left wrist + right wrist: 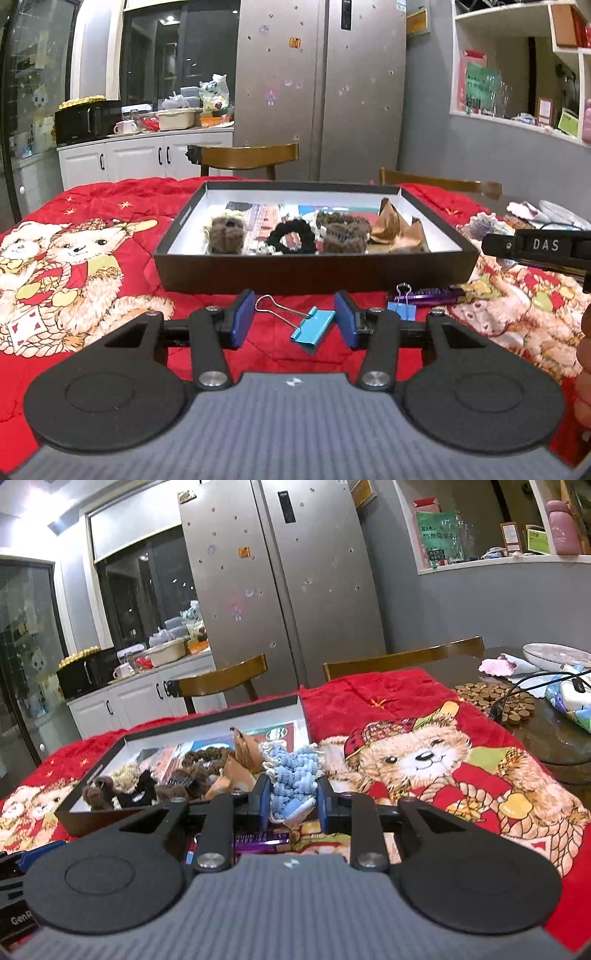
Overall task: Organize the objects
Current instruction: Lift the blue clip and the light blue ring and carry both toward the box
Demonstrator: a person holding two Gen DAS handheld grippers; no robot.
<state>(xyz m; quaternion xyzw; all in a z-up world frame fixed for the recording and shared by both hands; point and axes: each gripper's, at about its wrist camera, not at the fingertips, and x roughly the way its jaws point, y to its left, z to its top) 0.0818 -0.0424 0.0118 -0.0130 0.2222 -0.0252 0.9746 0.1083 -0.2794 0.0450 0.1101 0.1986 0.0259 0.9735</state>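
There are 2 binder clips (309,328) (402,306), 1 purple comb (428,295), 1 black box (317,275), 1 light blue scrunchie (293,775), 2 wooden chairs (247,155) (439,184), and maybe 5 scrunchies (291,236) inside the box.

A steel fridge (321,88) stands behind two wooden chairs (247,157). A black microwave (86,122) sits on white cabinets (147,157); a pink bottle (559,528) tops a shelf.

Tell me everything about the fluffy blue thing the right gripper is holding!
The blue scrunchie looks like soft, ruffled knitted yarn, light blue with cream trim at its upper edge. The right hand-held gripper is shut on its lower part, holding it bunched beside the black box, above the red bear blanket.
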